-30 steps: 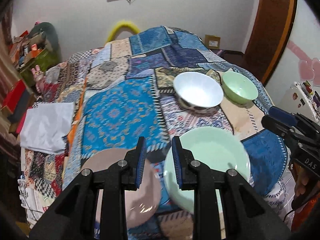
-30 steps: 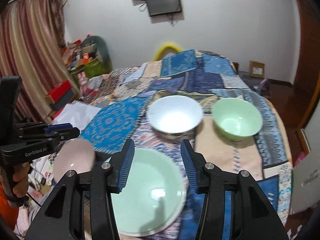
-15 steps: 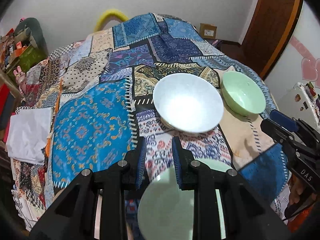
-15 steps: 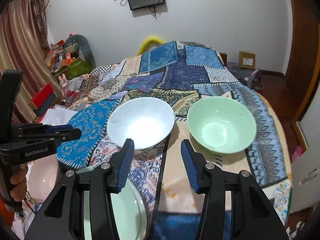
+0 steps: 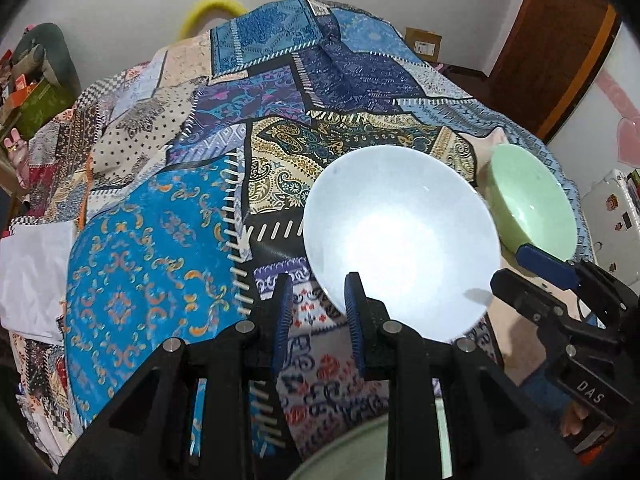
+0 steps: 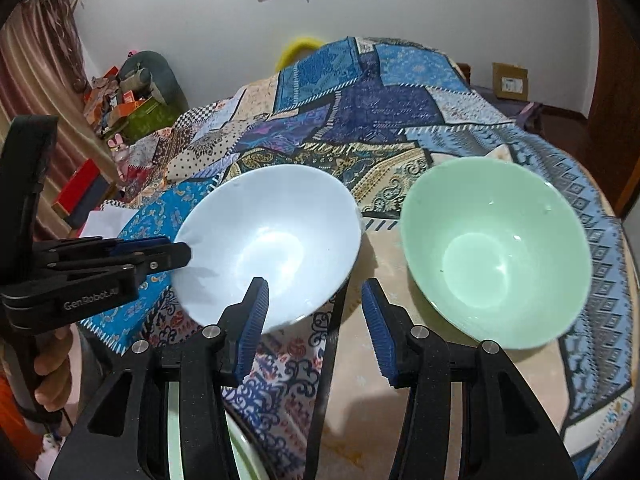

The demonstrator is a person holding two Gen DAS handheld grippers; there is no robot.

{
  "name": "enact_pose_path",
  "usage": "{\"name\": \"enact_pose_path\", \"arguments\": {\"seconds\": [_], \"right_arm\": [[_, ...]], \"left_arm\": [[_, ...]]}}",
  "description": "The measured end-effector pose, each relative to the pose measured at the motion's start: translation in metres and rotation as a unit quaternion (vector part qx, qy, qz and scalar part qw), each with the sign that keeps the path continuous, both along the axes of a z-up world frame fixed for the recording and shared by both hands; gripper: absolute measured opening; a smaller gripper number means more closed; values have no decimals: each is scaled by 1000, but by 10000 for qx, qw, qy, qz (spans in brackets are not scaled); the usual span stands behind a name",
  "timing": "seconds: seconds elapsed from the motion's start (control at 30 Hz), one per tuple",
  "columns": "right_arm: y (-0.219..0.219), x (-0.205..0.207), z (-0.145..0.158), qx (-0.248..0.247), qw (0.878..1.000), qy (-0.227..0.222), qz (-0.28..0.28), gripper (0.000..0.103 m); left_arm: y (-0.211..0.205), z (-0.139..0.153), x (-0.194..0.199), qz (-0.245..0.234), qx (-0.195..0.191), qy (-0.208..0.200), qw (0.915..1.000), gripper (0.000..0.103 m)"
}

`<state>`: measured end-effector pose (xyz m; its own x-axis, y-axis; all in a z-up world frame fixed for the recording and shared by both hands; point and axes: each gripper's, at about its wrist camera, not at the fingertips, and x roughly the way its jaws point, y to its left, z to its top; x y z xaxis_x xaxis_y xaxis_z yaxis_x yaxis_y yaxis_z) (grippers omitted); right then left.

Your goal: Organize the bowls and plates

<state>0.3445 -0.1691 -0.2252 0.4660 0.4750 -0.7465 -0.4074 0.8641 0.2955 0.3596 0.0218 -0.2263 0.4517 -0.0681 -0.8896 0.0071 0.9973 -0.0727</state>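
A white bowl (image 5: pixel 400 240) (image 6: pixel 272 240) and a green bowl (image 5: pixel 532 200) (image 6: pixel 496 248) stand side by side on the patchwork cloth (image 5: pixel 152 264). My left gripper (image 5: pixel 316 292) (image 6: pixel 182 254) hovers at the white bowl's near-left rim, its jaws a narrow gap apart with nothing between them. My right gripper (image 6: pixel 314 292) (image 5: pixel 516 268) is open and empty, over the cloth between the two bowls. Only the rim of a pale green plate (image 5: pixel 352 452) (image 6: pixel 236 444) shows, under the fingers at the bottom edge.
White folded fabric (image 5: pixel 28 272) lies at the cloth's left edge. Cluttered boxes (image 6: pixel 132 108) sit along the far left wall. A cardboard box (image 6: pixel 510 82) stands on the floor at the far right, near a wooden door (image 5: pixel 560 40).
Both grippers came forward and down toward the bowls, which now look much larger. The green plate slid to the bottom edge and the pink plate left view. Jaw gaps look unchanged.
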Motion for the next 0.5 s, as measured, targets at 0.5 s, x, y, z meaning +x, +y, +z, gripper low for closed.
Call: {"name": "enact_pose_path", "arguments": {"seconds": [0.5], "right_arm": [[16, 20, -20, -220, 9997, 75, -31, 29]], "left_arm": [[-3, -31, 32, -15, -20, 293, 9996, 26]]}}
